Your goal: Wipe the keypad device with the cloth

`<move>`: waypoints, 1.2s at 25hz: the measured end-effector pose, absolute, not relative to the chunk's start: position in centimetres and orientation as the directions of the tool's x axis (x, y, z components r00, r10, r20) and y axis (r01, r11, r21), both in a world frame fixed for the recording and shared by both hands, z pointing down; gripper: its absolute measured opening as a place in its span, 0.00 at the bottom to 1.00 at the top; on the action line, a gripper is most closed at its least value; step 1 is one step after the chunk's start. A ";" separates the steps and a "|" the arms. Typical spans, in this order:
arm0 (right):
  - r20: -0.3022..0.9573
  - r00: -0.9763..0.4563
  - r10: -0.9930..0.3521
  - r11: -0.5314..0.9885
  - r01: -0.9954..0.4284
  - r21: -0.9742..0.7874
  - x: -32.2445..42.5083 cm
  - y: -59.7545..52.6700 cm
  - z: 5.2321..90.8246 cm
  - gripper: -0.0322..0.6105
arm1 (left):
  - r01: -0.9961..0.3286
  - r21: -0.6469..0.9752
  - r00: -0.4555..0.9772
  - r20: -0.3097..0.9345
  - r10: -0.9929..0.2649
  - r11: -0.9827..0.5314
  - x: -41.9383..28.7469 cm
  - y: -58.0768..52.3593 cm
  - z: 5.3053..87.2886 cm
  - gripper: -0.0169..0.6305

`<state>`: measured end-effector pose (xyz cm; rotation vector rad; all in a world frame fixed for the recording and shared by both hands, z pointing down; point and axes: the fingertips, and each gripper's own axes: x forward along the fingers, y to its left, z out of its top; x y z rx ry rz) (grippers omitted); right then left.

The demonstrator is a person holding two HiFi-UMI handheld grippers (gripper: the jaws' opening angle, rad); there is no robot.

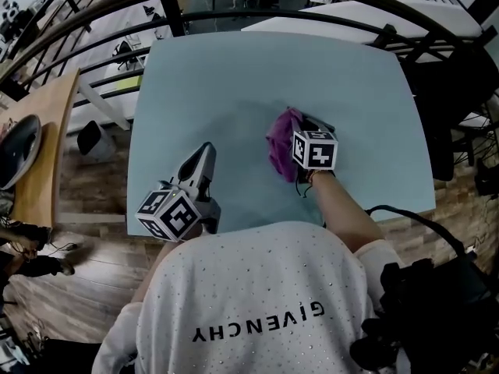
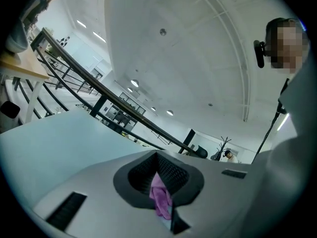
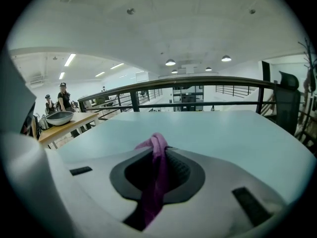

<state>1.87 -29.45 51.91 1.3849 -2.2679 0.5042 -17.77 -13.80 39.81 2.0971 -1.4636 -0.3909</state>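
A magenta cloth [image 1: 281, 140] lies bunched on the pale blue table [image 1: 234, 84], right of centre. My right gripper [image 1: 300, 135] is over it with its jaws shut on the cloth [image 3: 157, 182], which hangs over and between them. No keypad device shows clearly; only a dark edge [image 1: 316, 123] peeks out by the cloth. My left gripper [image 1: 205, 153] rests at the table's near edge, well left of the cloth, with its jaws together. Seen from that gripper [image 2: 157, 175], a small pink strip [image 2: 161, 197] sits in the slit between the jaws.
A wooden table [image 1: 47, 139] with a grey bowl [image 1: 14, 150] stands to the left. A black railing [image 1: 234, 10] runs beyond the far edge, and a dark chair [image 1: 456, 107] sits at the right. Black camera gear [image 1: 429, 302] hangs by the person's right side.
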 end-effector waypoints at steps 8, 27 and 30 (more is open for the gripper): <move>0.523 -0.348 -0.778 0.371 -0.926 -0.064 4.7 -29.7 51.9 0.10 | -0.761 0.575 0.395 0.046 -0.918 -0.299 -17.0 -15.7 39.3 0.02; 0.524 -0.150 -0.838 0.107 -0.988 -0.112 14.0 -27.3 52.3 0.11 | -0.730 0.579 0.460 0.022 -0.888 -0.364 -14.3 -16.8 38.3 0.02; 0.531 -0.135 -0.837 0.078 -0.989 -0.129 14.9 -27.0 52.7 0.11 | -0.733 0.580 0.453 0.024 -0.891 -0.356 -14.4 -16.6 38.5 0.02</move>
